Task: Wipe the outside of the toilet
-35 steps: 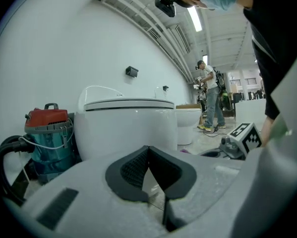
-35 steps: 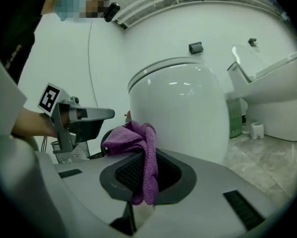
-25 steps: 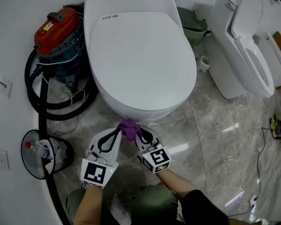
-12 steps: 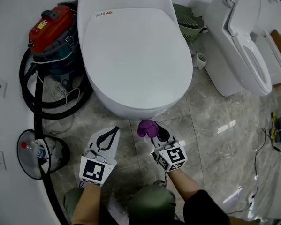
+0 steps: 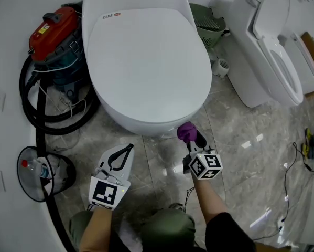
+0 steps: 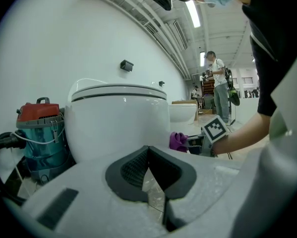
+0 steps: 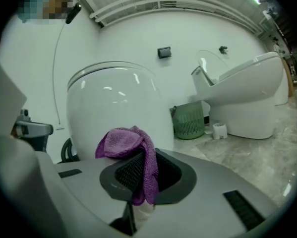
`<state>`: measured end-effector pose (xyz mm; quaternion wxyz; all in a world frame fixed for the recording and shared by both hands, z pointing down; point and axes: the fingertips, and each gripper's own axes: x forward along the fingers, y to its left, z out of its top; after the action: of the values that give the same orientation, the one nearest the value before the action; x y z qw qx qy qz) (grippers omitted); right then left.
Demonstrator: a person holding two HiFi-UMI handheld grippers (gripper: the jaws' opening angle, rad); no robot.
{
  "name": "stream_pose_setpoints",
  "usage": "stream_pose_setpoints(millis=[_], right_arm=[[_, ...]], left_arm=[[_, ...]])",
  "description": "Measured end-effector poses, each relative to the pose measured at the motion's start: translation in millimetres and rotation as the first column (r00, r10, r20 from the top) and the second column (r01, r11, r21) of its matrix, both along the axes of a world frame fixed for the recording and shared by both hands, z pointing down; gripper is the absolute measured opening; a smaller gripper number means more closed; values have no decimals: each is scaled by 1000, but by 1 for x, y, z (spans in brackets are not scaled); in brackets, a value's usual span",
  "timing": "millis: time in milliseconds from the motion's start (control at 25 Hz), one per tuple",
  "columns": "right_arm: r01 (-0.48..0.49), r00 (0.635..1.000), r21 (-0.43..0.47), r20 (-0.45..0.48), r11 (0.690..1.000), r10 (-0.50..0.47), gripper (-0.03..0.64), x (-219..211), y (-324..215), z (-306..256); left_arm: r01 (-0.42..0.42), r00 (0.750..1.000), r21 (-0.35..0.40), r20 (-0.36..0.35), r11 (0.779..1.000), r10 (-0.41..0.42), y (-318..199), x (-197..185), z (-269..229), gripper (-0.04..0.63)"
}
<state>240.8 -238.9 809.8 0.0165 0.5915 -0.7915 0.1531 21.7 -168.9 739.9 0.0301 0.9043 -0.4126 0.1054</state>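
A large white toilet (image 5: pixel 146 62) with its lid down fills the middle of the head view; it also shows in the left gripper view (image 6: pixel 118 118) and the right gripper view (image 7: pixel 116 108). My right gripper (image 5: pixel 191 139) is shut on a purple cloth (image 5: pixel 186 131), held just off the bowl's lower right front. The cloth (image 7: pixel 131 155) drapes over the shut jaws. My left gripper (image 5: pixel 120 159) hangs shut and holds nothing, below the bowl's front. From it I see the cloth (image 6: pixel 178 140) to the right.
A red and teal vacuum (image 5: pixel 54 38) with black hose (image 5: pixel 36 114) stands left of the toilet. A wire bin (image 5: pixel 44 172) holds a bottle. A green basket (image 5: pixel 209 20) and a second toilet (image 5: pixel 274 51) with raised lid stand to the right. Marble floor (image 5: pixel 251 156).
My right gripper has carried the purple cloth away from the left gripper, rightward along the bowl's front. The left gripper has let go of the cloth and stayed in place.
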Motion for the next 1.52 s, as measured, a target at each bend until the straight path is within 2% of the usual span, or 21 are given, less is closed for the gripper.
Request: stream_pose_setpoints(millis=[400, 480, 680, 840, 1040, 1160, 1320, 1520], right_arm=[[-149, 986, -12, -70, 989, 148, 41, 53, -54, 4], [-163, 984, -16, -73, 986, 162, 41, 55, -58, 4], [-171, 984, -38, -68, 985, 168, 41, 52, -38, 13], [-152, 985, -51, -91, 987, 147, 41, 46, -7, 22], [-81, 990, -76, -120, 994, 71, 41, 21, 41, 32], [28, 988, -113, -146, 993, -45, 41, -12, 67, 45], [188, 968, -159, -134, 969, -210, 41, -67, 82, 62], [339, 926, -152, -123, 929, -358, 41, -131, 75, 73]], left_arm=[[-11, 999, -2, 33, 1000, 11, 1, 5, 5, 8], [1, 1000, -26, 28, 1000, -1, 1, 3, 4, 8], [18, 1000, -28, 16, 999, -17, 1, -2, 0, 8], [29, 999, -10, 41, 1000, -29, -3, -8, 7, 8], [57, 995, -24, 77, 998, -55, -6, -16, 20, 8], [76, 993, -40, 89, 996, -72, -9, -22, 27, 8], [82, 990, -61, 120, 995, -74, -13, -32, 38, 8], [129, 984, -95, 137, 987, -115, -16, -52, 49, 8]])
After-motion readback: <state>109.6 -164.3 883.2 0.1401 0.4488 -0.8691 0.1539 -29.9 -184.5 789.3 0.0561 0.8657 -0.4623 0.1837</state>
